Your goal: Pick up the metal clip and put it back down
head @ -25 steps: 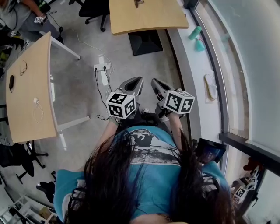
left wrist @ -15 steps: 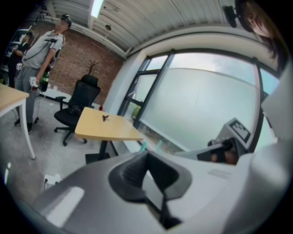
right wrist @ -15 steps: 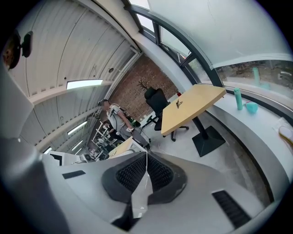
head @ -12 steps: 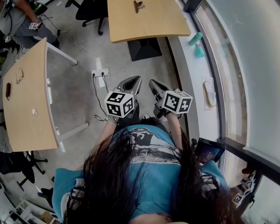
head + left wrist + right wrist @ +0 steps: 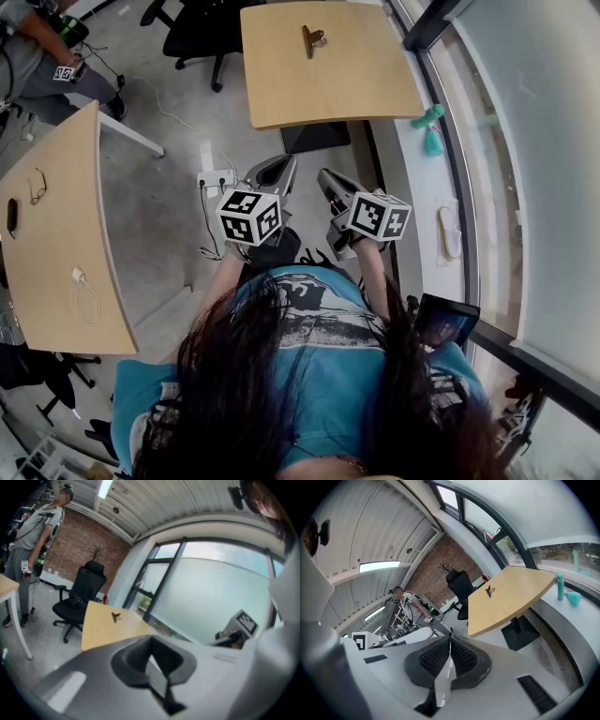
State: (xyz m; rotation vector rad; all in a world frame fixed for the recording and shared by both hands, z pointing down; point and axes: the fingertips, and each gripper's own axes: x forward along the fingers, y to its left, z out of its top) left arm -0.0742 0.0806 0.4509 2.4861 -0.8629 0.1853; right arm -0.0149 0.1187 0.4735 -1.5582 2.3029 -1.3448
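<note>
Concrete floor [image 5: 169, 187] lies beneath you. Your left gripper [image 5: 281, 165] has its jaws pressed together, empty. Ahead, well apart from both grippers, the metal clip [image 5: 312, 39] lies on the wooden table [image 5: 356, 89]. Your right gripper [image 5: 326, 176] is likewise closed on nothing.

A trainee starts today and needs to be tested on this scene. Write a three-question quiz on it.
1. True or false: the right claw holds the dark metal clip.
2. The clip lies on: A) the light wooden table ahead of the person; B) the white window ledge; C) the black office chair.
3. Short answer: are the jaws of the left claw apart or together?

Key: 1 false, its jaws are shut on nothing and the clip is far off. 2 A. 3 together.
</note>
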